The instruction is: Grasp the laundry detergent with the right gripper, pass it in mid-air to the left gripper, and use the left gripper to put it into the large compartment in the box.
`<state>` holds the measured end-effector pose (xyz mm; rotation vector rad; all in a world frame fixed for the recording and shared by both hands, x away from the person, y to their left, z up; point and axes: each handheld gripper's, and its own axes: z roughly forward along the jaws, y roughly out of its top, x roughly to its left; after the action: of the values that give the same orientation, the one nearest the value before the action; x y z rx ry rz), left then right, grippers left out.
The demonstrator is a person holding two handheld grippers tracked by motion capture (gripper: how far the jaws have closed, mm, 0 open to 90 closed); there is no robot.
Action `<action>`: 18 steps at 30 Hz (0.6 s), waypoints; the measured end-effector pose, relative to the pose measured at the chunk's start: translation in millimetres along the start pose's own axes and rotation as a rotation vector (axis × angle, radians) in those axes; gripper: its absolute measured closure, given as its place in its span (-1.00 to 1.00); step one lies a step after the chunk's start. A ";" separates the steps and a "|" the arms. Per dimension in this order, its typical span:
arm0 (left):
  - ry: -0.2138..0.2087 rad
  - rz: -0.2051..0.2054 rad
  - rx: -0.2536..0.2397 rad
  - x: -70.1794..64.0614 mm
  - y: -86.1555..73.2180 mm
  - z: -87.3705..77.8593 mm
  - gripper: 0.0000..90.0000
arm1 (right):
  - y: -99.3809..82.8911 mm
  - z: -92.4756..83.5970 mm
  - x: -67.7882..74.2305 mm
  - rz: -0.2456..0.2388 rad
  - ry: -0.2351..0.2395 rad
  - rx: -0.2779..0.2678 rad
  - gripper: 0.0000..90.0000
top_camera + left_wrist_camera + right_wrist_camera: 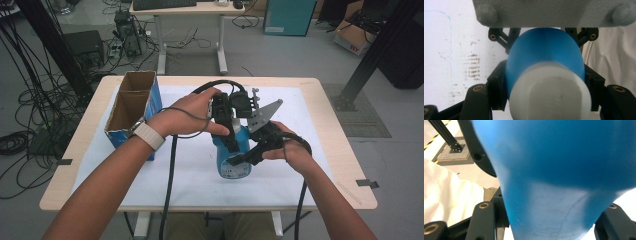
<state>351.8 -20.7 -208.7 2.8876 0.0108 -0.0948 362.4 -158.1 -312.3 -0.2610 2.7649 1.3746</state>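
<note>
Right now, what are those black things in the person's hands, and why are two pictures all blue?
They are hand-held grabbers, each with two black jaws. The big picture looks down at a table from above. Each of the other two comes from a small camera riding on a grabber, so the blue bottle looks huge. The left gripper squeezes the bottle near its white cap; the right gripper grips its body lower down. An open cardboard box stands on the table's left side.

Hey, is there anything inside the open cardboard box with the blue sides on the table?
No: in the high view the open cardboard box with blue sides shows bare brown inner walls in both compartments.
</note>
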 end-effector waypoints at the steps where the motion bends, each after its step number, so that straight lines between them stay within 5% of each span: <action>1: 0.001 0.000 -0.004 -0.2 -0.1 0.1 -0.17 | 0.1 0.0 0.0 -0.001 0.000 0.000 -0.05; 18: 0.002 -0.007 -0.005 -1.7 -0.3 -0.2 -0.17 | 1.0 -0.2 0.6 -0.002 0.002 0.000 -0.05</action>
<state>350.2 -20.3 -208.4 2.8832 0.0221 -0.0931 361.7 -157.7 -311.4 -0.2655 2.7649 1.3752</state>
